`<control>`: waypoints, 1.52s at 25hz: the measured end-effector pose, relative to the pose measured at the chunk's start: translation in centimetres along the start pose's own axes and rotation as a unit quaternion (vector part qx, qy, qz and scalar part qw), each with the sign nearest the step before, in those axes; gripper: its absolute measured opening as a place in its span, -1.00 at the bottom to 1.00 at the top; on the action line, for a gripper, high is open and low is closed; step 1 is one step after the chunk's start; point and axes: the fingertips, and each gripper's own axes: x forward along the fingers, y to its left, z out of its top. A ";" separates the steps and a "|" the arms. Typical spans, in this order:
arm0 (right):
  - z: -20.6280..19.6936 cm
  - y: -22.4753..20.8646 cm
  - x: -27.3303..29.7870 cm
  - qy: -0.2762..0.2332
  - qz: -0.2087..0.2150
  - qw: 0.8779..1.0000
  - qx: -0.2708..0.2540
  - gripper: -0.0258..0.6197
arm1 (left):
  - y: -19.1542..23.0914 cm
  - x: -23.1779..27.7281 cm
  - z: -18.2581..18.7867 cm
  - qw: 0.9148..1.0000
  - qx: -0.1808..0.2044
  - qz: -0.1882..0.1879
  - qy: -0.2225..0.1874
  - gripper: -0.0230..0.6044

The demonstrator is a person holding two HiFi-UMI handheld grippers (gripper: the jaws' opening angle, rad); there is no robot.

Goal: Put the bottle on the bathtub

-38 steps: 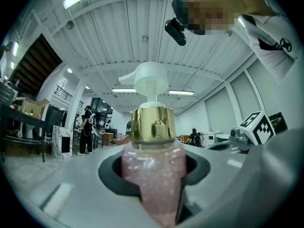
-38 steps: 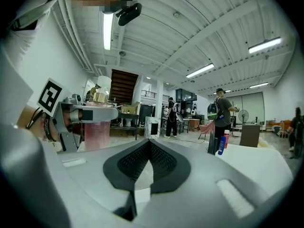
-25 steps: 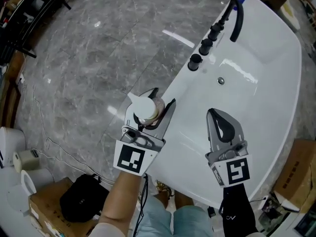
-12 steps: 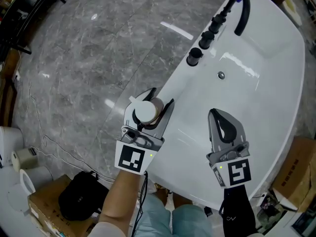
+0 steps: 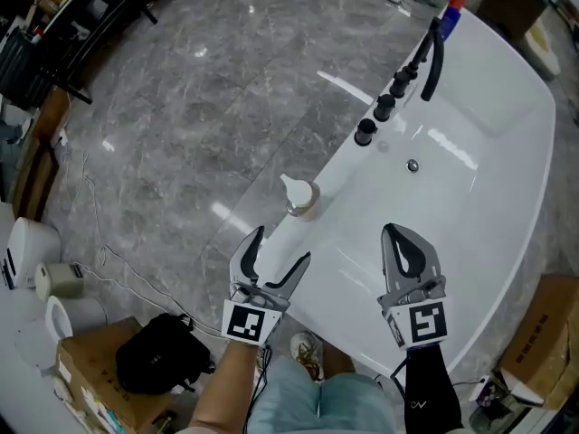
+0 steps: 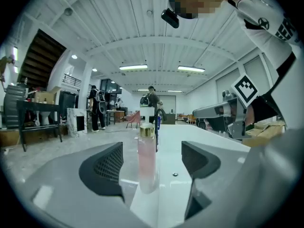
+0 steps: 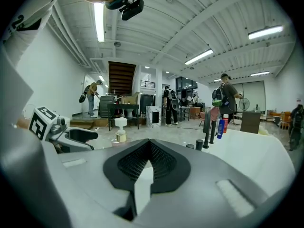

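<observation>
A pale pink bottle (image 5: 300, 197) with a gold collar and white pump top stands upright on the left rim of the white bathtub (image 5: 488, 143). My left gripper (image 5: 273, 260) hangs open a short way behind it, jaws apart and empty. In the left gripper view the bottle (image 6: 147, 158) stands ahead, between the two jaws and clear of both. My right gripper (image 5: 406, 253) is shut with nothing in it, held over the tub's near end. The right gripper view has the bottle (image 7: 120, 129) far off to the left.
Black tap knobs (image 5: 365, 131) and a curved black spout (image 5: 434, 52) line the tub rim beyond the bottle, with a blue bottle (image 5: 450, 12) at the far end. A drain (image 5: 412, 165) sits in the basin. Grey marble floor (image 5: 181, 125) lies left; a black bag (image 5: 154, 360) and boxes lie near my feet.
My left gripper let go of the bottle, opened and drew back toward me. The bottle now stands alone on the tub rim. The right gripper stayed put.
</observation>
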 end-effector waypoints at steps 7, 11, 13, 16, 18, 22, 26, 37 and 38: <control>6.6 4.8 -10.9 -0.038 -0.009 0.999 0.018 -0.83 | -4.5 -12.2 10.7 0.996 0.074 0.048 0.000 0.60; 10.4 9.4 -19.3 -0.067 -0.004 0.998 0.011 -0.83 | -10.1 -19.7 16.8 0.993 0.103 0.046 -0.027 0.56; 12.0 11.4 -23.4 -0.076 -0.001 0.997 0.007 -0.83 | -12.5 -23.3 19.1 0.993 0.102 0.053 -0.036 0.50; 14.5 13.7 -28.1 -0.086 0.005 0.996 -0.004 -0.83 | -15.7 -27.6 22.2 0.992 0.100 0.059 -0.050 0.43; 15.9 14.9 -30.6 -0.091 0.007 0.996 -0.005 -0.83 | -17.4 -29.9 23.6 0.992 0.098 0.058 -0.053 0.36; 17.8 17.1 -34.5 -0.098 0.015 0.995 -0.017 -0.83 | -19.8 -33.4 25.9 0.991 0.102 0.064 -0.062 0.12; 19.1 17.3 -36.0 -0.104 0.022 0.994 -0.034 -0.83 | -20.9 -34.5 28.2 0.988 0.111 0.083 -0.075 -0.20; 21.6 17.0 -36.4 -0.116 0.058 0.990 -0.061 -0.83 | -21.6 -34.4 30.8 0.983 0.112 0.108 -0.093 -0.60; 21.7 17.1 -36.5 -0.116 0.060 0.989 -0.063 -0.83 | -21.7 -34.5 30.9 0.984 0.111 0.107 -0.094 -0.60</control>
